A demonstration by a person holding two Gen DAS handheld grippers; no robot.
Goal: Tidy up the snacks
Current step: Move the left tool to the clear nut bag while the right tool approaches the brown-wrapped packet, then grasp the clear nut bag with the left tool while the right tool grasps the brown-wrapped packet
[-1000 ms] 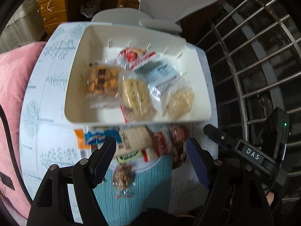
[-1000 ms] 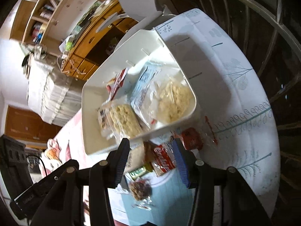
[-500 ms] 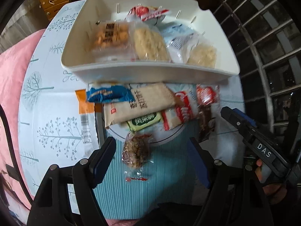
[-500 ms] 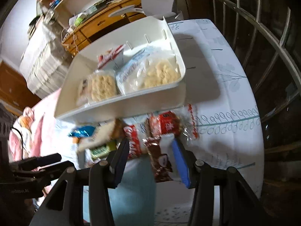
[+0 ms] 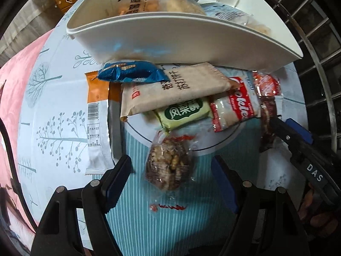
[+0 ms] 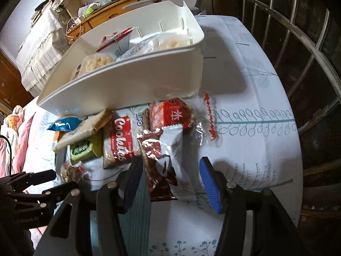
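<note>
right wrist: spread right tool (image 6: 170, 183) straddles brown wrapper (image 6: 158, 166) (long axis runs toward camera).

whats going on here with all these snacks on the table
A person holds a gripper in each hand over loose snack packets beside a white bin that already holds several. The left gripper is open around a clear bag of nuts, not pressing on it. The right gripper is open, its jaws just widened, with a dark red chocolate packet between the fingers. Nothing is gripped yet.
</note>
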